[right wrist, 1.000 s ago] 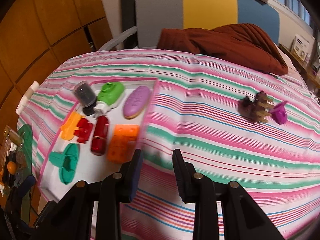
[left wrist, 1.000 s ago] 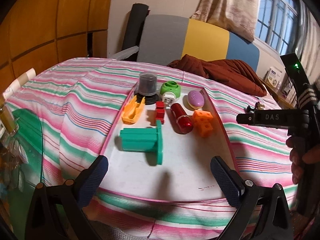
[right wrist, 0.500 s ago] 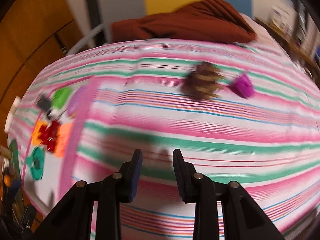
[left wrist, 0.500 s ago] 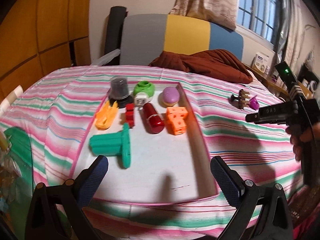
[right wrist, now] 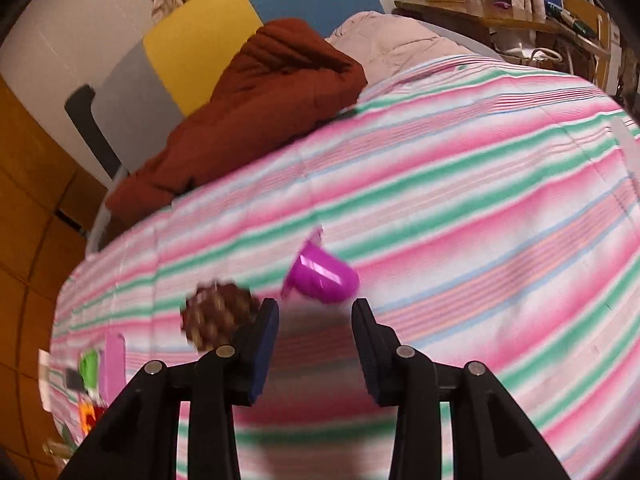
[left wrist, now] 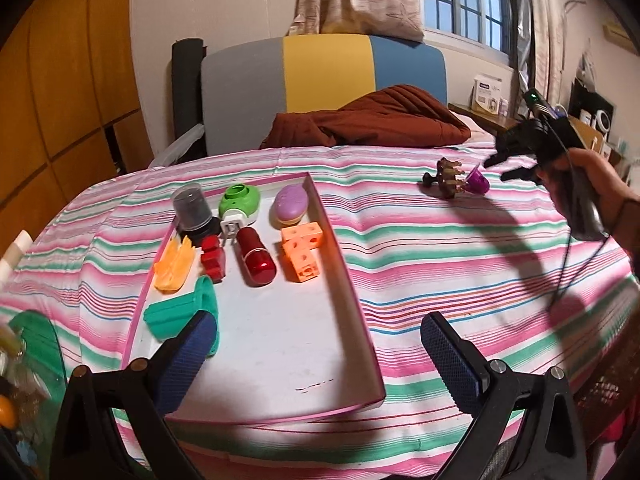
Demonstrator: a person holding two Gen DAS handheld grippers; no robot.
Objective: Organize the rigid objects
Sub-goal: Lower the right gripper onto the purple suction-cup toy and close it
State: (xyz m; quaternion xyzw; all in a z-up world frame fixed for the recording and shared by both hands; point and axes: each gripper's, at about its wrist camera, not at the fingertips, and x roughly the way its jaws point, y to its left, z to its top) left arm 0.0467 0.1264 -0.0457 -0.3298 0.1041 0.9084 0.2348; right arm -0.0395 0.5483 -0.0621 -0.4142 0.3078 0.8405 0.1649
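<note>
Purple cup (right wrist: 322, 276) lies just ahead of the down-tilted right gripper (right wrist: 315, 330), jaws opening, empty; left gripper (left wrist: 320, 344) spread wide above tray (left wrist: 344, 280).

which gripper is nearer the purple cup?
Right. The right gripper, jaws opening, sits just short of the purple cup; the left gripper is back over the tray.

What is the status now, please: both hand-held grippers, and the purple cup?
Left hand-held gripper open, empty, over tray. Right hand-held gripper opening, nothing gripped. Purple cup on its side just ahead. Brown comb-like piece beside it.
</note>
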